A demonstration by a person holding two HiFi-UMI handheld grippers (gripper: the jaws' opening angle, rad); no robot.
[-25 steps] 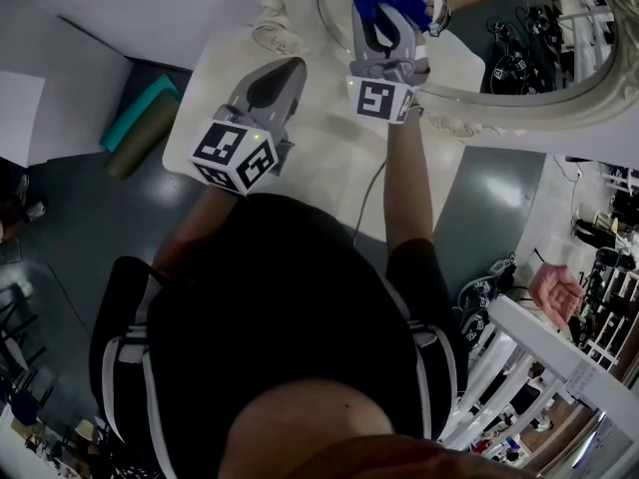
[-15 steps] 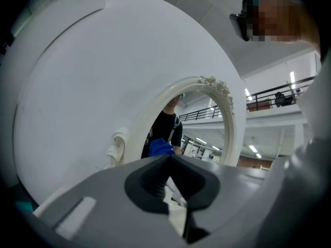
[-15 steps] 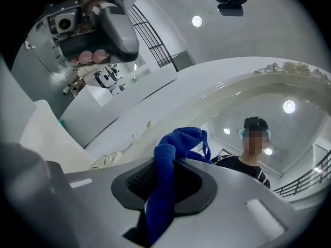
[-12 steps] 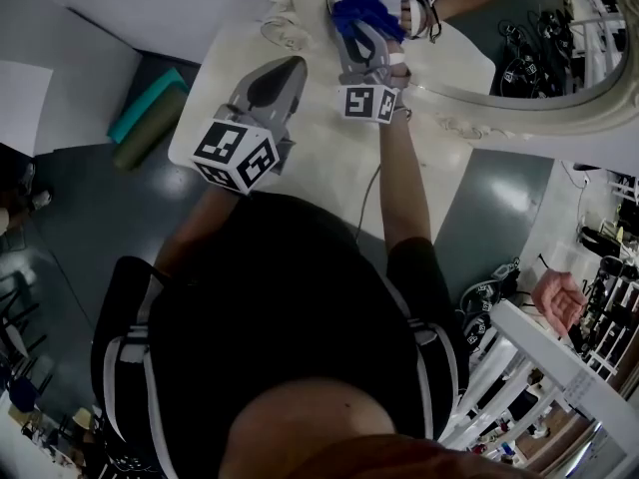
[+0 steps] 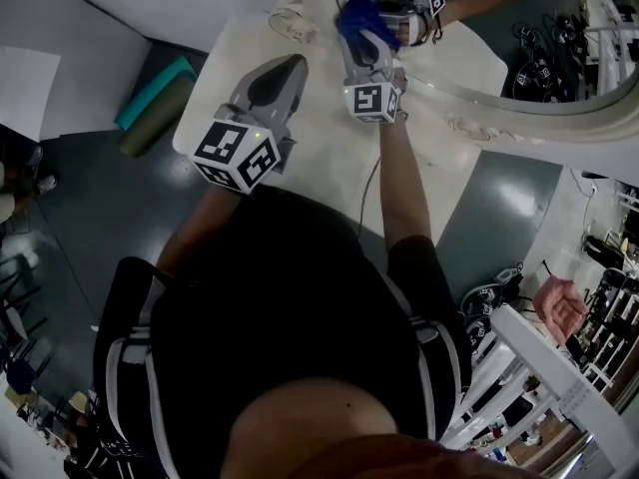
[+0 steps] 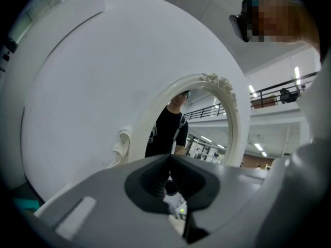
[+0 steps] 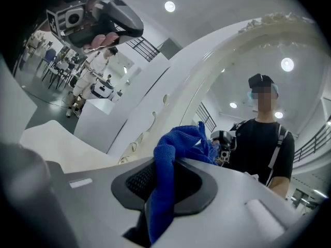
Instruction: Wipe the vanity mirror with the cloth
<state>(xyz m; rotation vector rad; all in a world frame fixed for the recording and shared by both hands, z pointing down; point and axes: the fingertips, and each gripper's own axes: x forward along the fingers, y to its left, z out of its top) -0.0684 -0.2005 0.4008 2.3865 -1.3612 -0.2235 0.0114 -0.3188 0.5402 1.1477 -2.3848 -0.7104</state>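
The right hand-held gripper (image 5: pixel 365 40) is pinching a bunched blue terry cloth (image 5: pixel 358 15) between its jaws; in the right gripper view the blue terry cloth (image 7: pixel 166 175) fills the gap of the right hand-held gripper (image 7: pixel 170 165) and spills forward over the tips. The cloth is up at the lower left part of the oval vanity mirror with a carved cream-white frame (image 5: pixel 477 96), just inside the frame's inner edge, and appears to meet its own reflection on the glass. The frame (image 7: pixel 207 74) curves away up and to the right, leaving the wide stretch of glass beyond the cloth uncovered.

The left hand-held gripper (image 5: pixel 285 66) has its jaws pressed together on nothing. It hangs over the cream-white surface (image 5: pixel 324 158), near the surface's left edge and apart from the mirror. In its own view the left hand-held gripper (image 6: pixel 169 158) points at the mirror frame (image 6: pixel 155 112), with a scroll at the frame's foot just to the left.

A thin grey cable (image 5: pixel 365 196) runs across the surface toward the person's body. The surface's corners are rounded. Below its left edge a teal rolled mat (image 5: pixel 152 93) lies on the dark grey floor (image 5: pixel 90 198). A white railing (image 5: pixel 544 362) stands to the person's right, well apart from the surface.
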